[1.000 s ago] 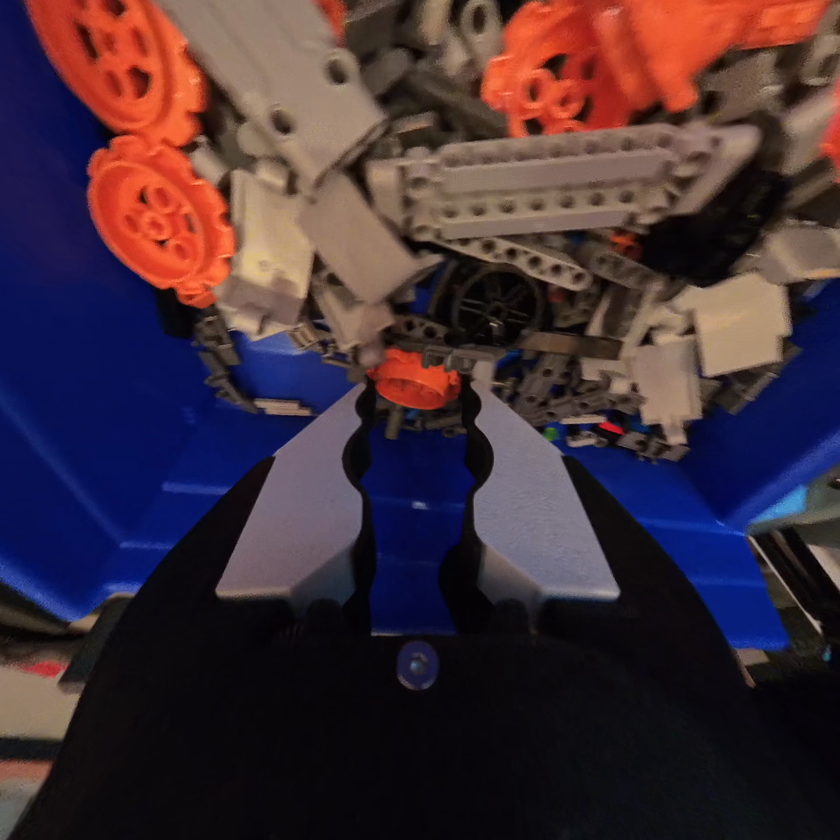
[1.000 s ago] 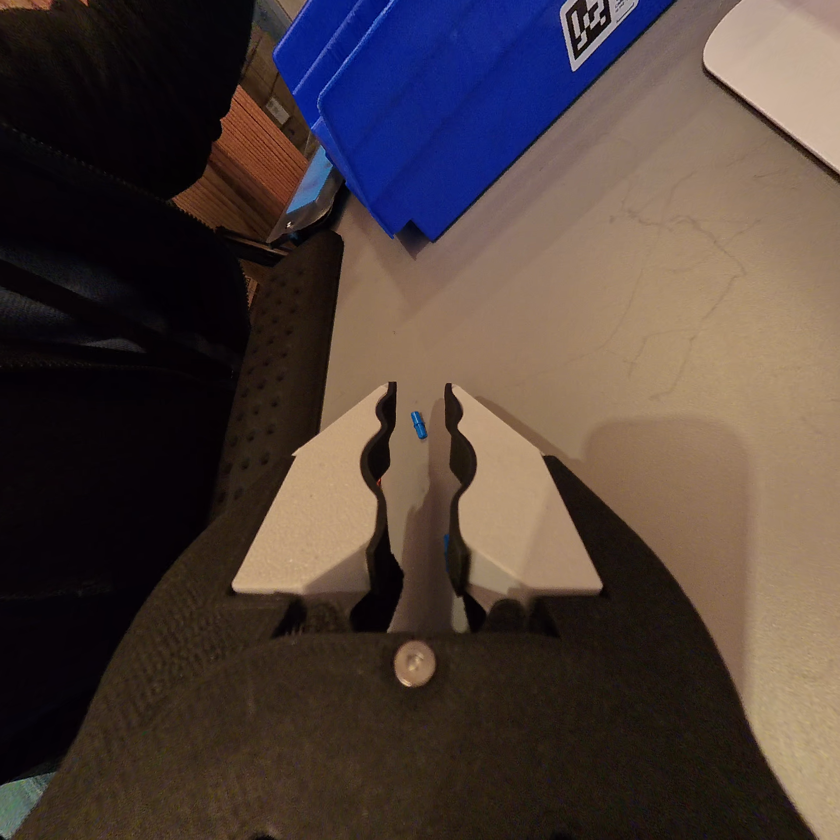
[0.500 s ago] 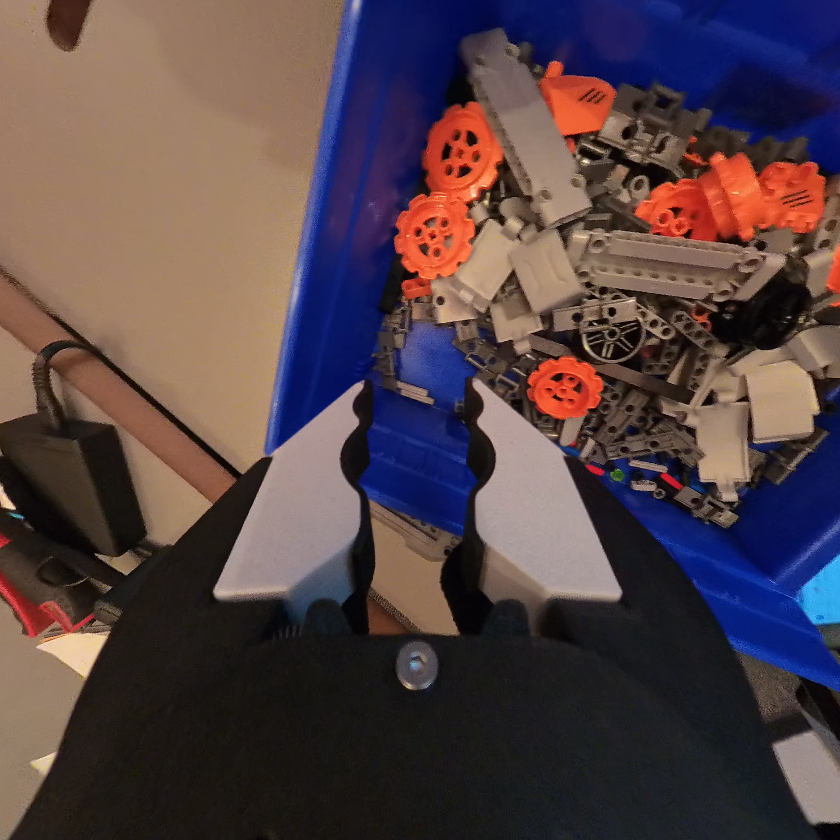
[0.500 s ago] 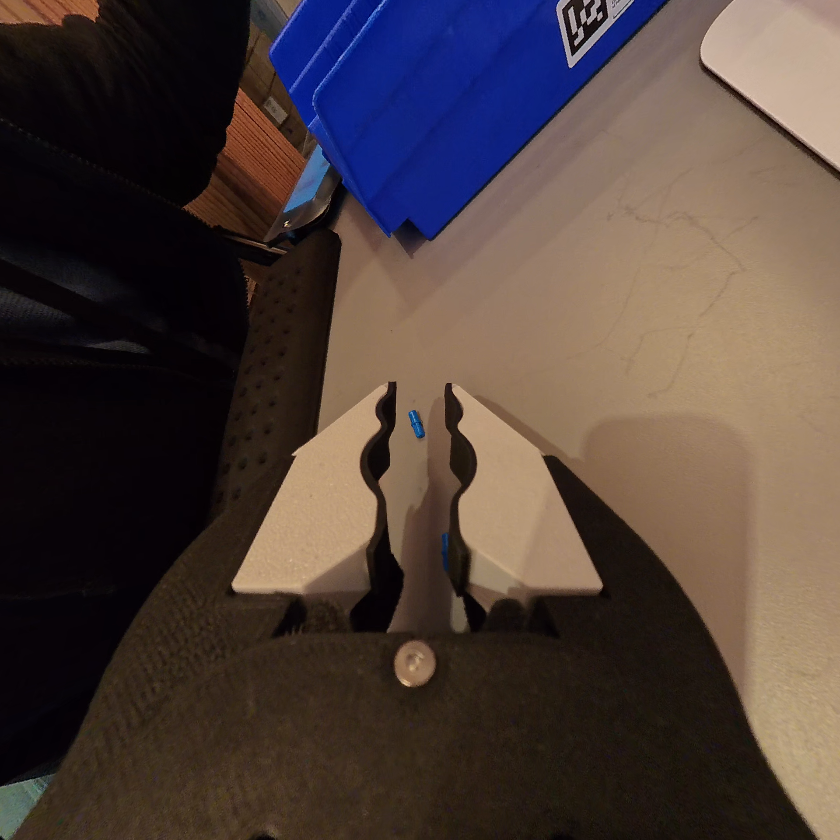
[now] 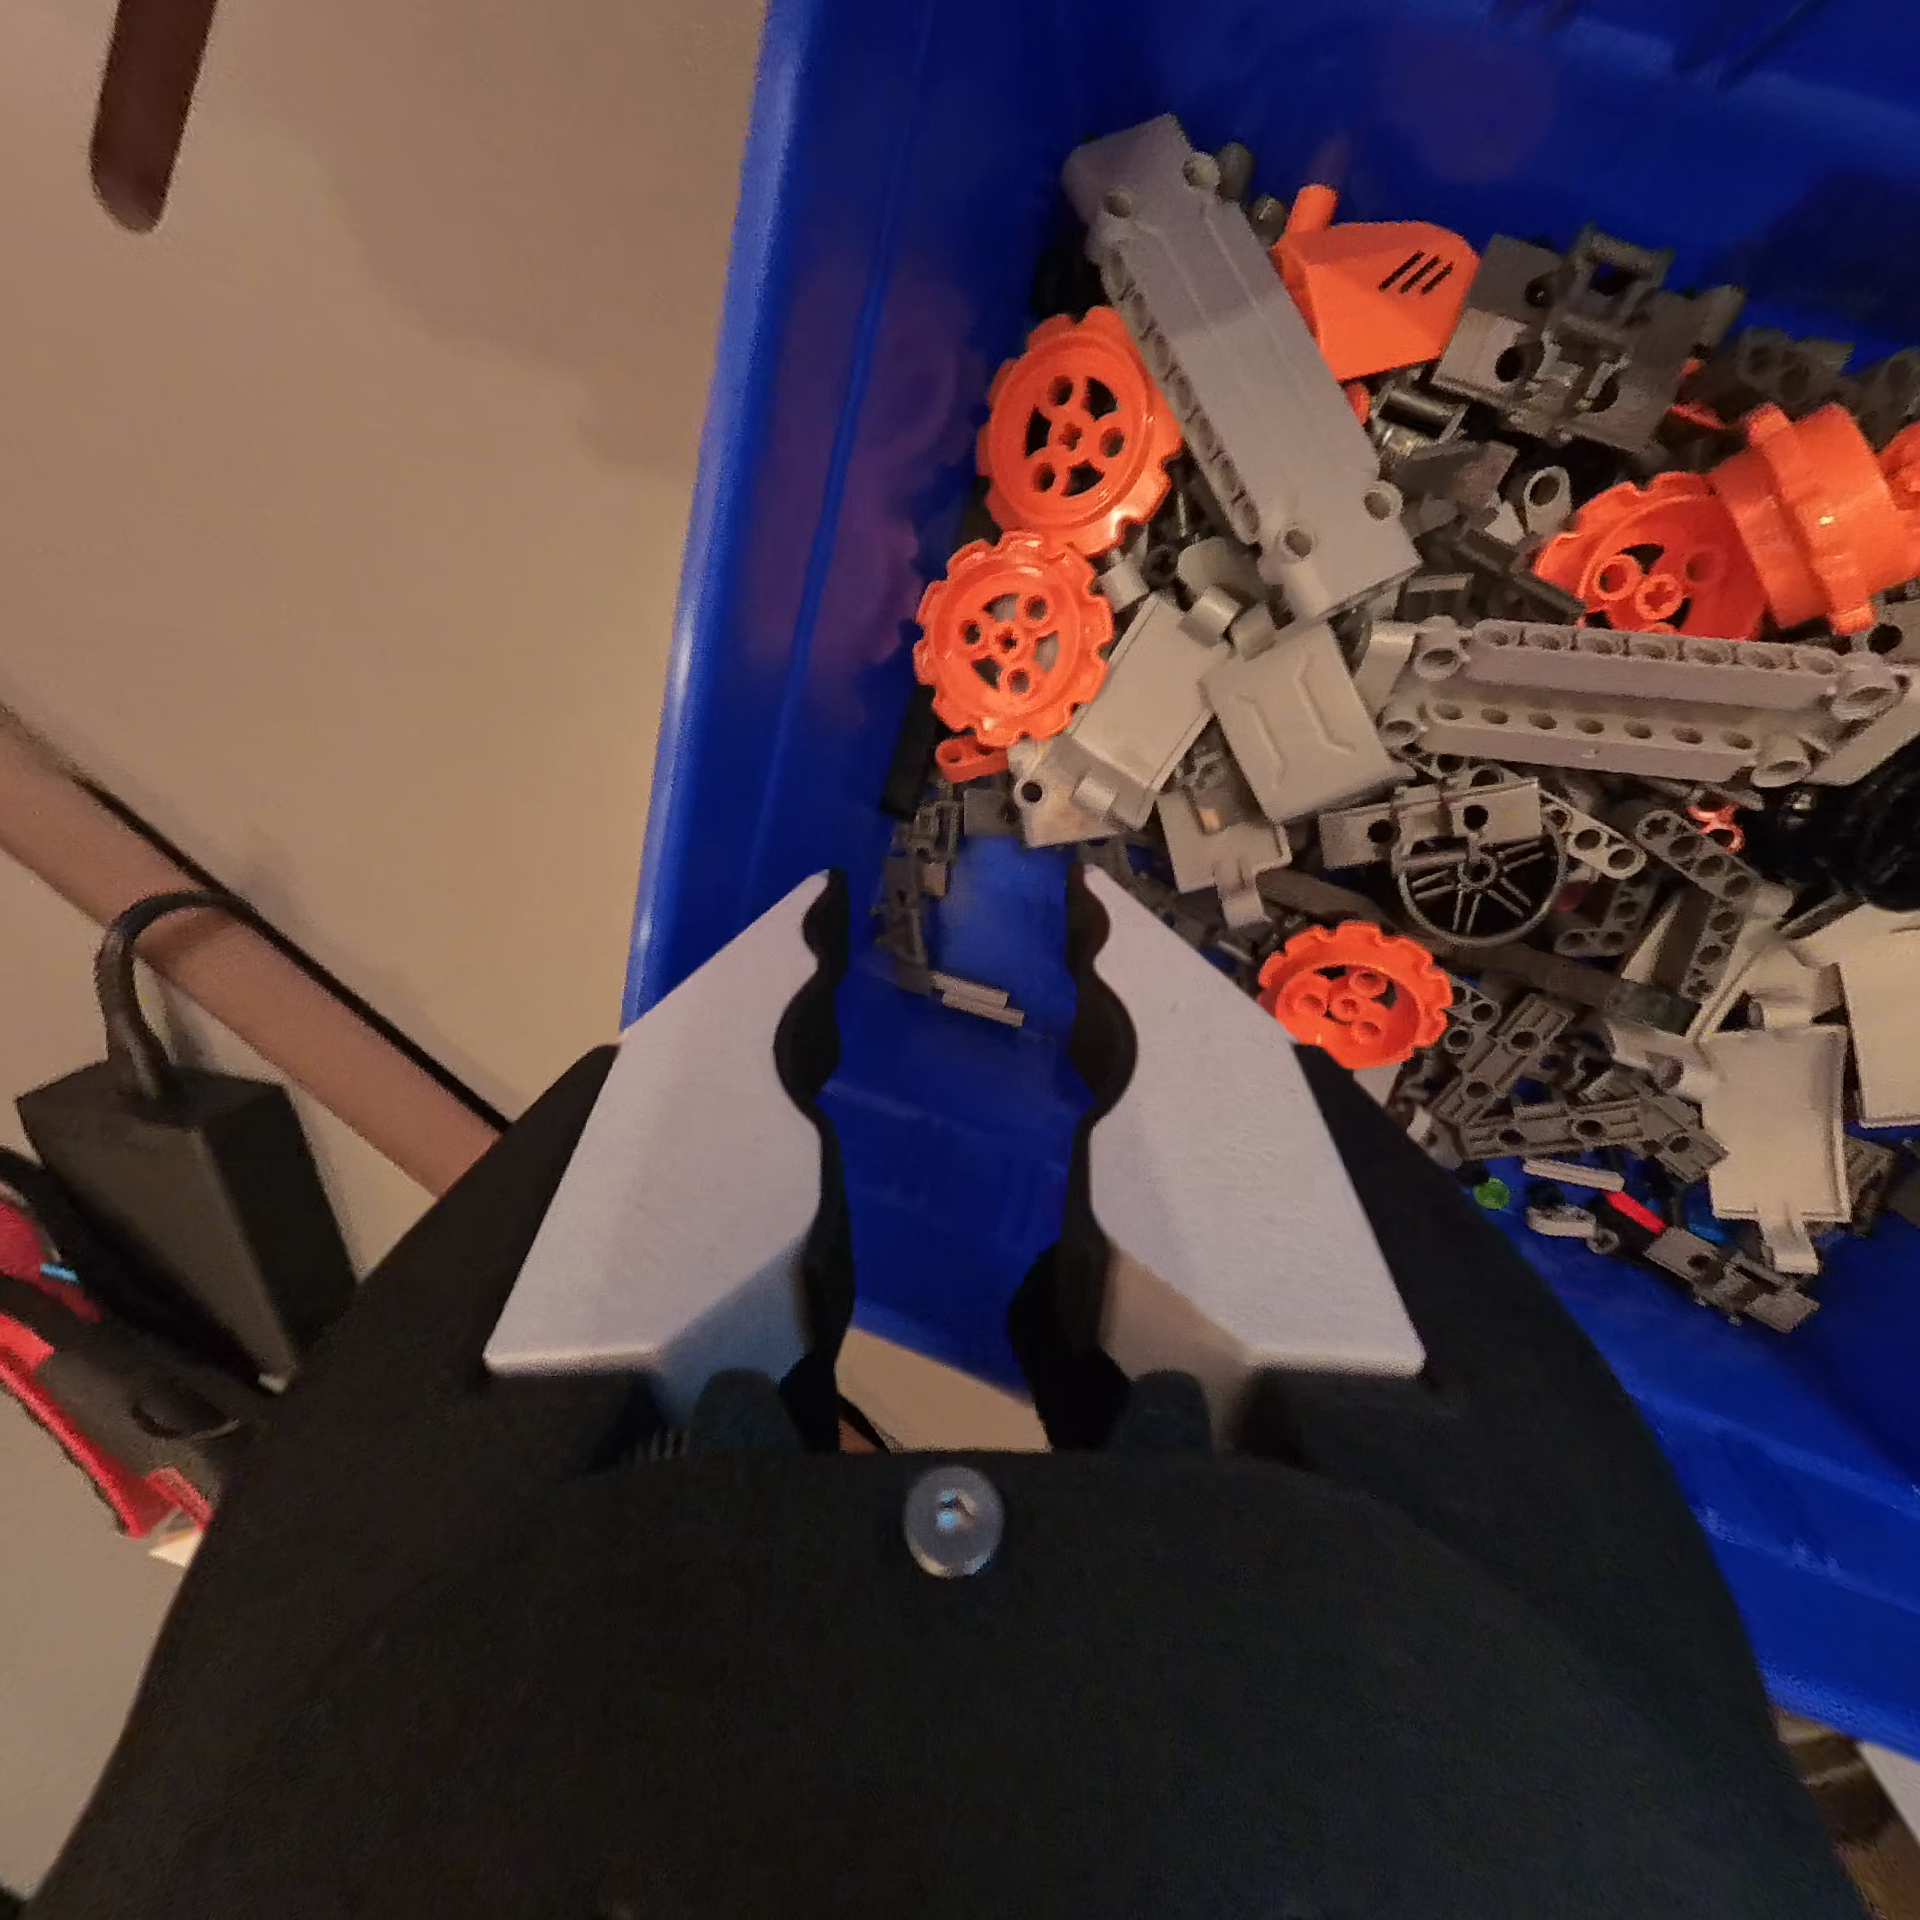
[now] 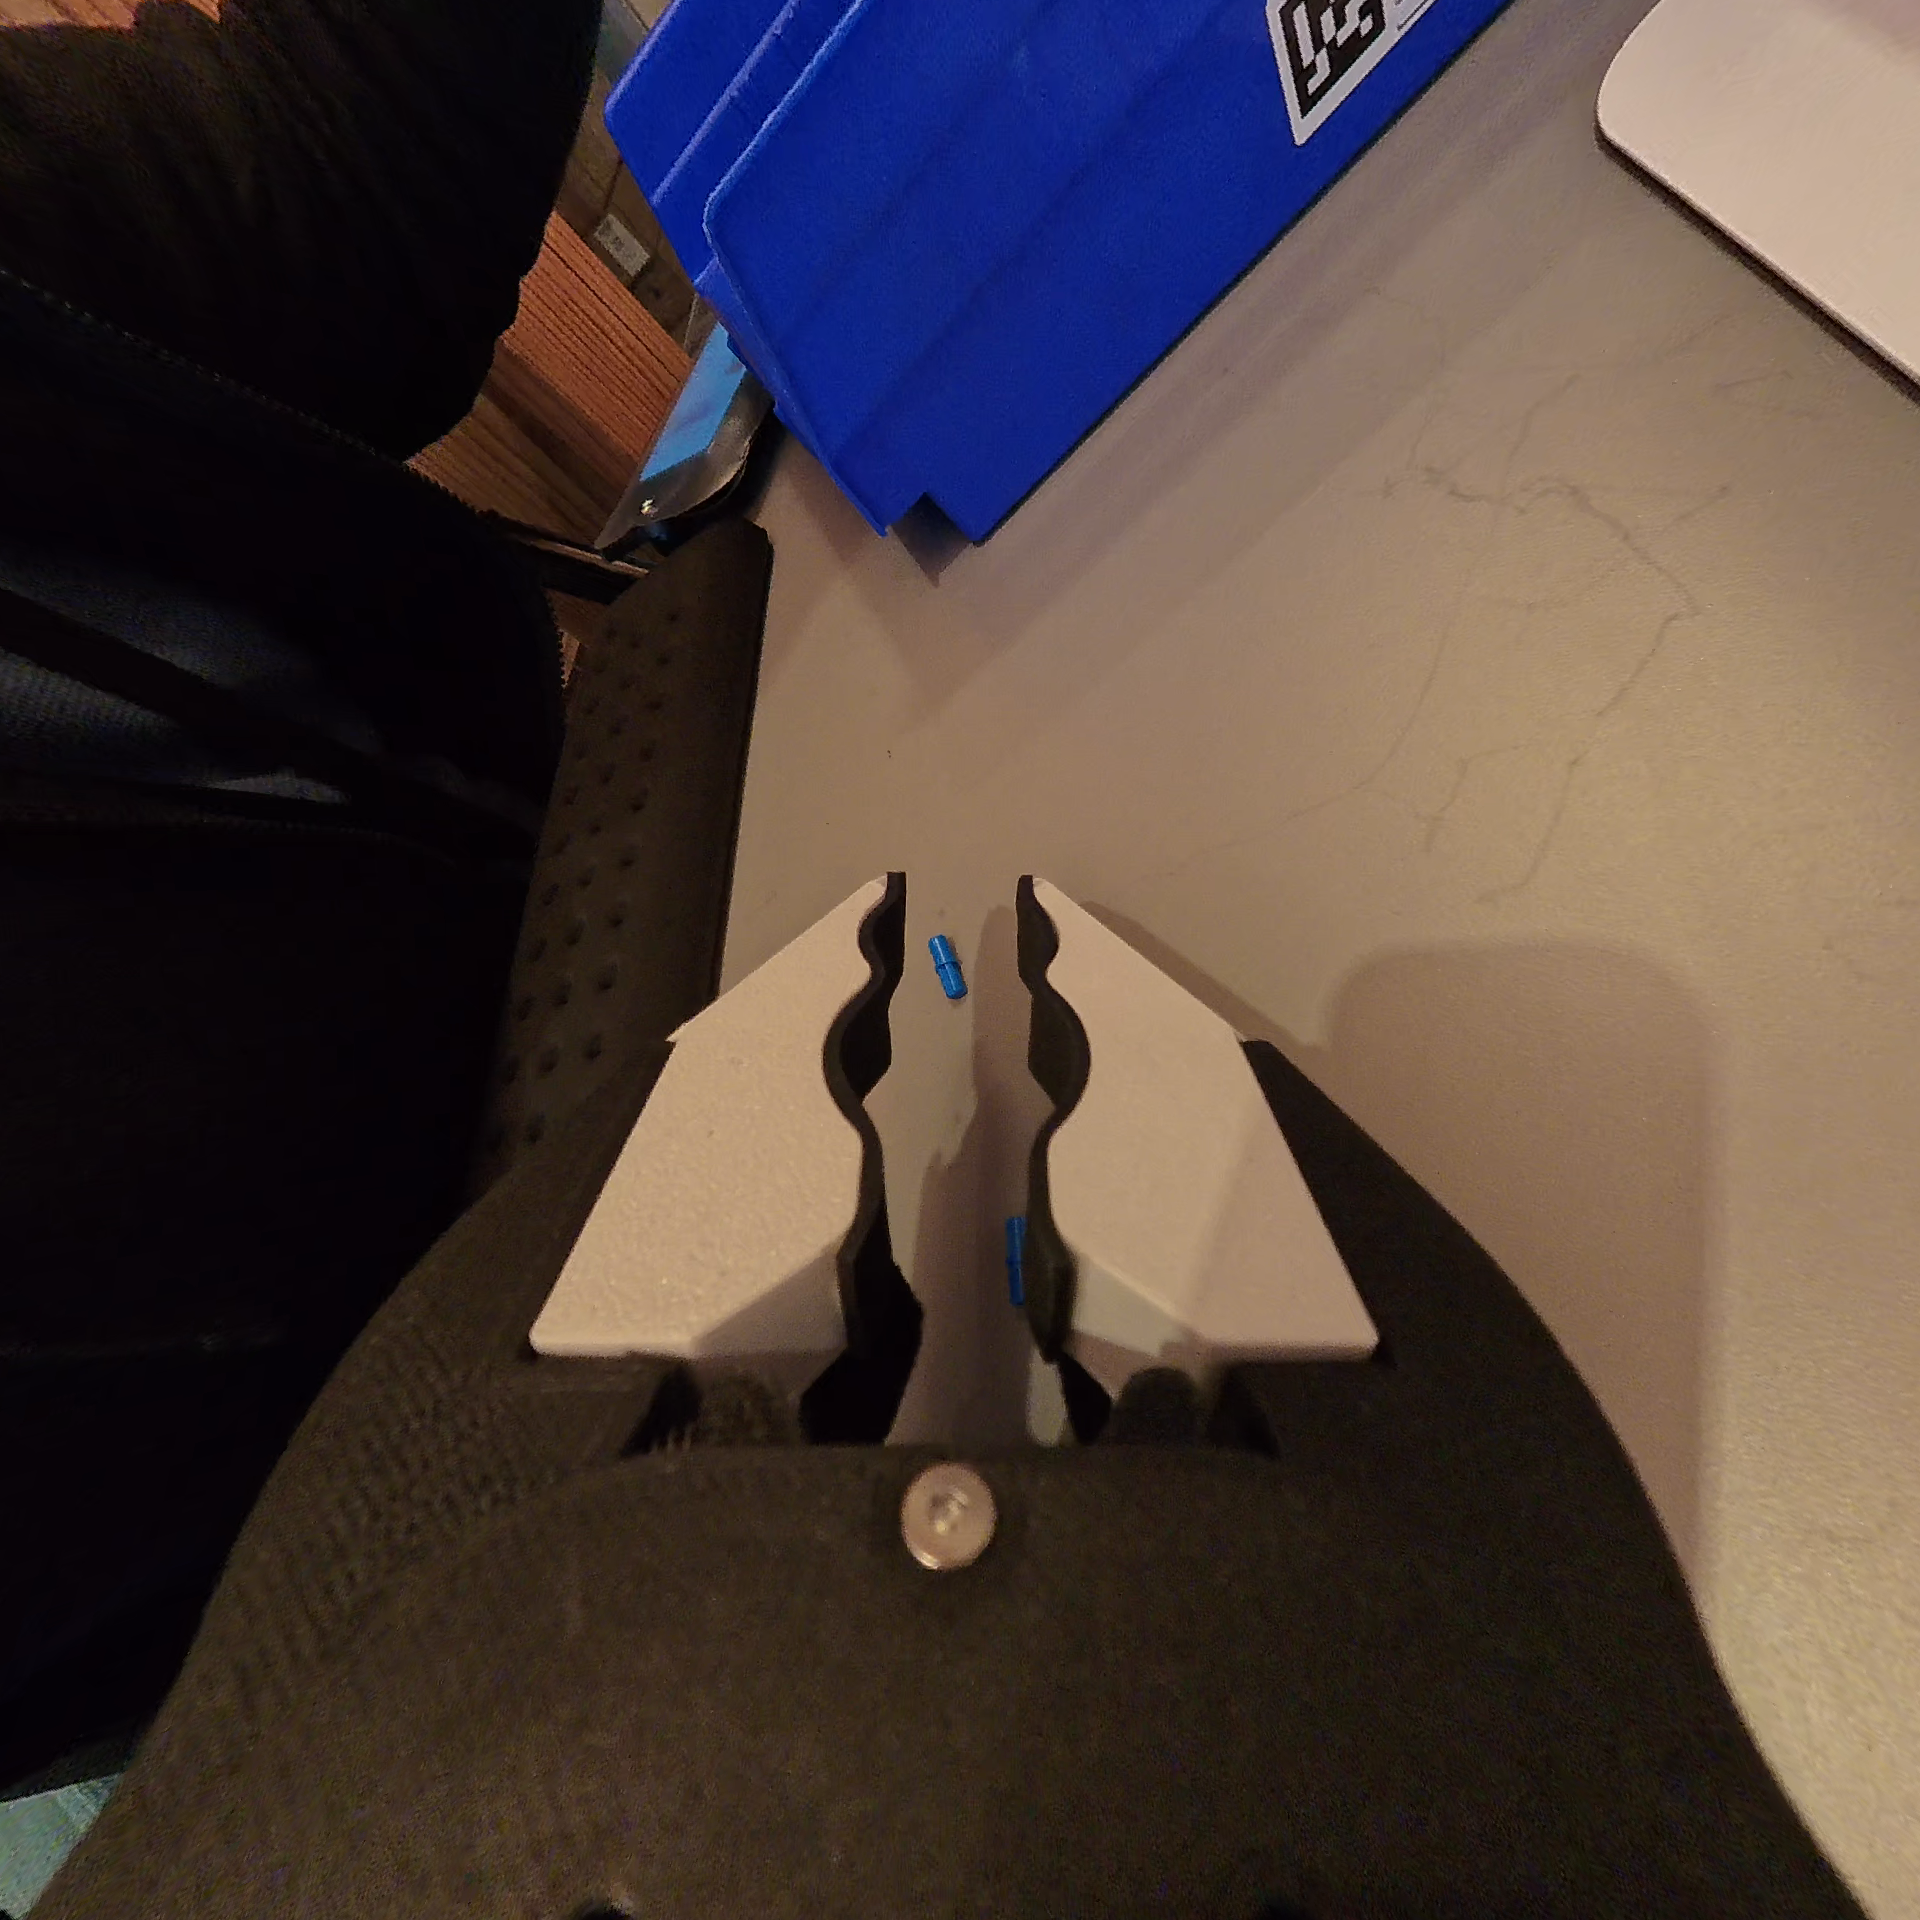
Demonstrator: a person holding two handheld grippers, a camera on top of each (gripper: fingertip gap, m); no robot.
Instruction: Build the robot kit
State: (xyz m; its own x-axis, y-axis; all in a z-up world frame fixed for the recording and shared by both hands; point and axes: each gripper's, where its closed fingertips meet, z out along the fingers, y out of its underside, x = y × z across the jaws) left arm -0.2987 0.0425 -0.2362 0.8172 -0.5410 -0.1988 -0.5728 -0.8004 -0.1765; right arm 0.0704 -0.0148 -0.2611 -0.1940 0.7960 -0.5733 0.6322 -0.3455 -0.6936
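My left gripper is open and empty, held above the near left corner of a blue bin full of grey, black and orange building-toy parts. A small orange gear wheel lies just right of my right finger. Two larger orange wheels lie against the bin's left wall. My right gripper is open and empty, low over a grey table. A small blue pin lies on the table between its fingertips. A second blue pin shows beside the right finger's inner pad.
Stacked blue bins with a black-and-white sticker stand ahead of the right gripper. A white board corner is at the far right. A black perforated chair arm and dark clothing are at the left. A black power adapter with its cable hangs left of the bin. There is about 40 cm between the tips of the two grippers. The small orange gear wheel is about 8 cm from my left fingertips and 30 cm from my right.
My left gripper has pulled back and up out of the bin; the small orange wheel that was between its fingertips now lies in the pile. The right gripper has barely moved.
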